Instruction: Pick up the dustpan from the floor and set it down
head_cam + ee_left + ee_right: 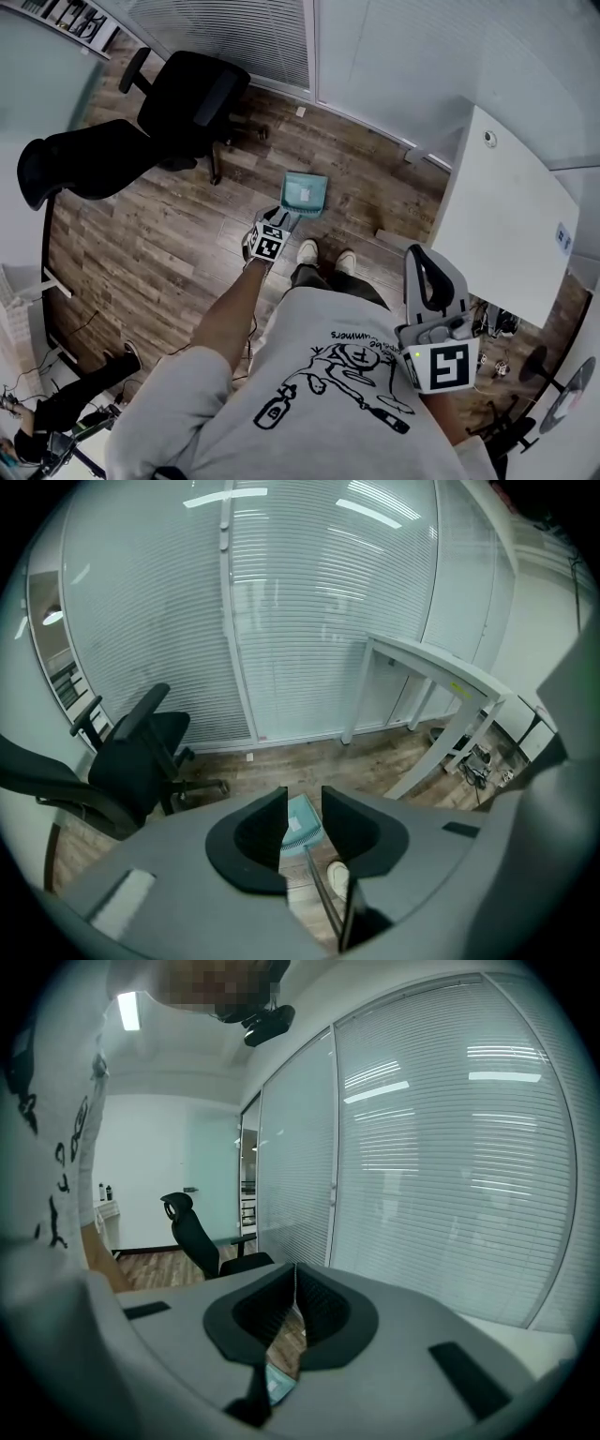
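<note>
A teal dustpan (306, 192) with a white label lies on the wood floor just ahead of the person's shoes (307, 251). My left gripper (287, 217) reaches down to its near edge. In the left gripper view the jaws (305, 808) stand apart and the dustpan (302, 825) shows through the gap. A thin rod runs from the pan back toward the camera and touches neither pad. My right gripper (419, 251) is held at the person's right side, far from the pan. Its pads meet at the tips (295, 1283) with nothing between them.
Two black office chairs (187, 94) (75, 164) stand to the left of the pan. A white desk (506, 225) is at the right, and a glass wall with blinds (244, 37) runs behind. Another person's leg (84, 384) and cables are at the lower left.
</note>
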